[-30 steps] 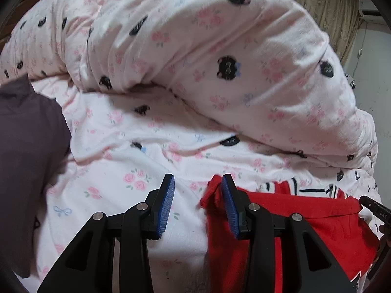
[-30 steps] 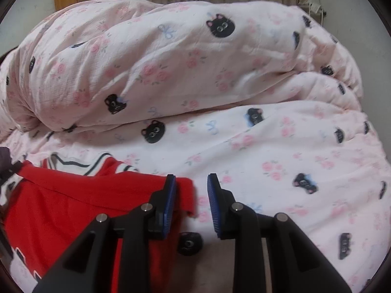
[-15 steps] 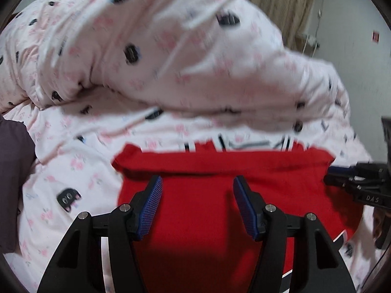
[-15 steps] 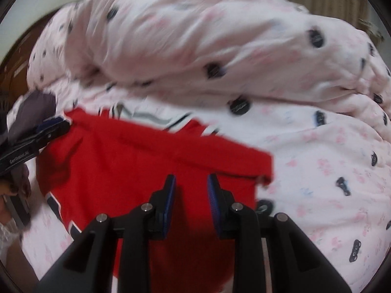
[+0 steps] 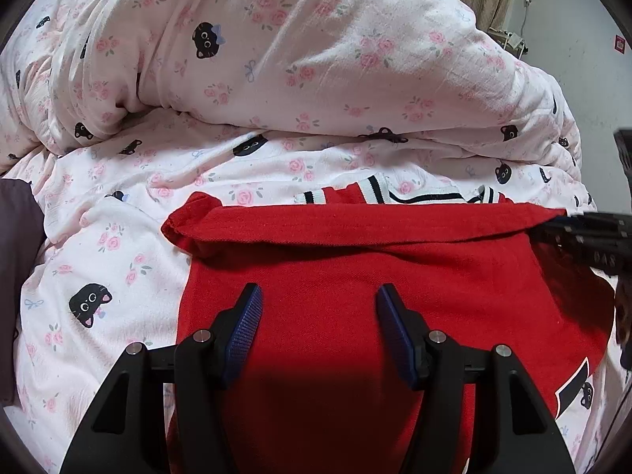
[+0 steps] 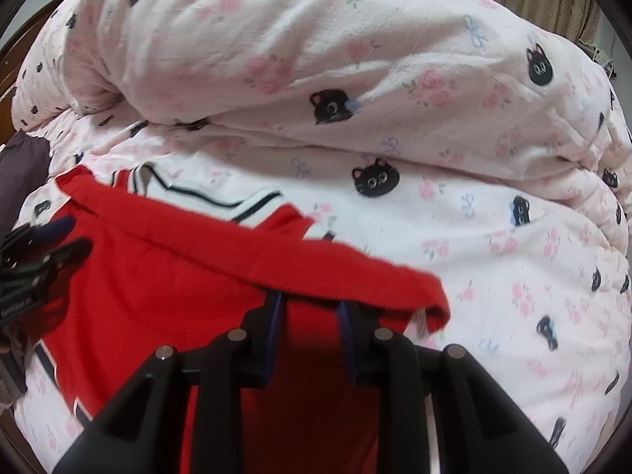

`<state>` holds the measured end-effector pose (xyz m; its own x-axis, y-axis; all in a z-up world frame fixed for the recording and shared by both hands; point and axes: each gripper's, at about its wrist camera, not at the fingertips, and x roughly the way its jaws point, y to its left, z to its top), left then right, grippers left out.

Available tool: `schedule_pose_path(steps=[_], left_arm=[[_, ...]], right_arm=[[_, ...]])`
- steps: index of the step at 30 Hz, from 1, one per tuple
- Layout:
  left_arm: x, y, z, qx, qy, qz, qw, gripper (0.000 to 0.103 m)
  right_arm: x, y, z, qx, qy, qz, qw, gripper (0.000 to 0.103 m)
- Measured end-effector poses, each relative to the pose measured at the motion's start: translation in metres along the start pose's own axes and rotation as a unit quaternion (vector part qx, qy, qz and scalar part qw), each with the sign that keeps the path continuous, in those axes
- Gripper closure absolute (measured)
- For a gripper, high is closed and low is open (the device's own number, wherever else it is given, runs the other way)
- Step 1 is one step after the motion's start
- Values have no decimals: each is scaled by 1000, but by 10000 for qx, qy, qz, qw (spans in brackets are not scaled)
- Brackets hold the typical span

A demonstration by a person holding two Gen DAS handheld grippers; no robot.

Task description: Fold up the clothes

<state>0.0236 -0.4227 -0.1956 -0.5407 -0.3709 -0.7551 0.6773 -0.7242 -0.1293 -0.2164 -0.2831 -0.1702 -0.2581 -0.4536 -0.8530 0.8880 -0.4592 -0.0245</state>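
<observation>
Seen from the left wrist, the left gripper (image 5: 318, 304) hangs over the red garment (image 5: 355, 276), its blue pads spread wide with only flat cloth showing beneath them and nothing pinched; the garment lies on the pink cat-print duvet (image 5: 276, 59), its far edge turned over into a neat band, with a white striped collar (image 5: 379, 189) peeking out beyond it, and the right gripper's dark tips reach in at that band's right end. A dark purple cloth (image 5: 15, 256) sits at the left border. Seen from the right wrist, the right gripper (image 6: 310, 312) has its pads close together and tucked under the folded band near the garment's right corner; the cloth hides the tips, so I cannot tell for sure whether they nip the fabric or merely sit beneath it. The left gripper shows at the left edge, over the garment. My reading is that one lengthwise fold has been laid and let go on the left side, and the next move calls for a fresh hold on an edge or corner with each gripper, so the cloth can be carried across evenly without dragging the first fold askew
</observation>
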Motion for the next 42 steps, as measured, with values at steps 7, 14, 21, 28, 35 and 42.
schedule_pose_path(steps=[7,14,21,28,35,42], left_arm=[[-2,4,-1,-57,-32,-75,10000,48],[-9,9,1,-157,-109,-134,9997,48],[-13,15,1,-206,-89,-146,9996,48],[-11,14,-3,-127,-39,-117,9998,48],[-8,14,-5,-118,-9,-120,9999,48],[-5,15,-3,-166,22,-147,9998,48]], right_arm=[[11,-8,29,163,-7,-276,9995,76],[5,-10,44,334,24,-332,9989,76],[-10,39,26,-165,186,458,9986,75],[14,80,4,-378,524,751,9951,76],[32,67,32,-225,368,577,9974,76],[26,52,61,-80,56,292,9995,75]])
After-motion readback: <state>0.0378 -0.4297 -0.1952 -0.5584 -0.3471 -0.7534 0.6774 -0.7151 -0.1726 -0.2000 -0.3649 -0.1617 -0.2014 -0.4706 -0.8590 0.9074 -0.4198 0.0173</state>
